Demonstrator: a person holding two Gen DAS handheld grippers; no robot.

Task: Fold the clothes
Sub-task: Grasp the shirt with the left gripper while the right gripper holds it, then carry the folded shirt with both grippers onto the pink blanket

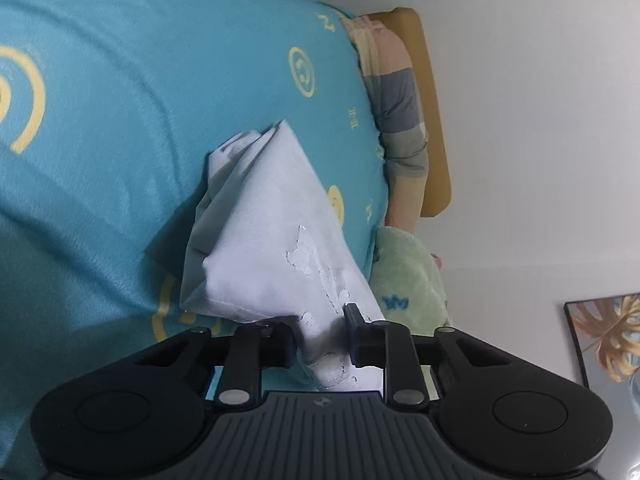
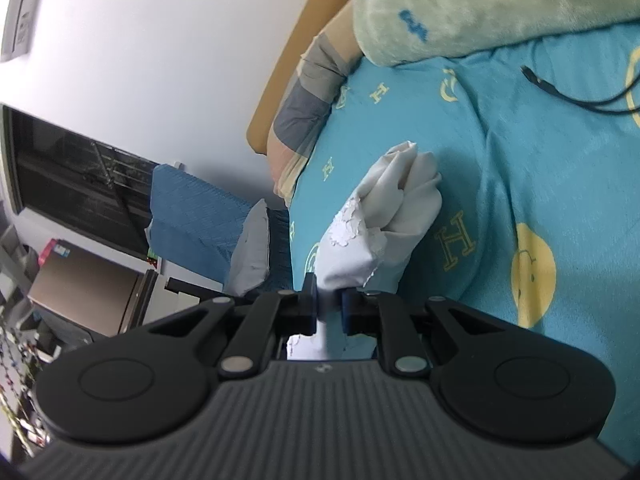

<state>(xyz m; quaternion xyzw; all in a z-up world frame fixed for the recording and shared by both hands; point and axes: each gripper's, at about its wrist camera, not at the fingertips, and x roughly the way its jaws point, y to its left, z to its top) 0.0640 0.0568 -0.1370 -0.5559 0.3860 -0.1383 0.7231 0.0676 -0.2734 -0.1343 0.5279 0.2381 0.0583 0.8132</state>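
A white garment [image 1: 276,236] with a cracked white print hangs bunched above a bed with a teal sheet [image 1: 120,120]. My left gripper [image 1: 322,332] is shut on one part of it, cloth pinched between the black fingers. In the right wrist view the same white garment [image 2: 384,216] is bunched and folded over itself, and my right gripper [image 2: 328,308] is shut on another part of it. The garment is lifted off the teal sheet [image 2: 540,160]. Its lower part is hidden behind both grippers.
A pale green plush blanket [image 1: 404,280] lies at the bed's edge, also in the right wrist view [image 2: 480,4]. A striped pillow [image 1: 396,104] rests against a tan headboard [image 1: 432,120]. A black cable [image 2: 568,92] lies on the sheet. A blue chair [image 2: 192,216] and shelves stand beside the bed.
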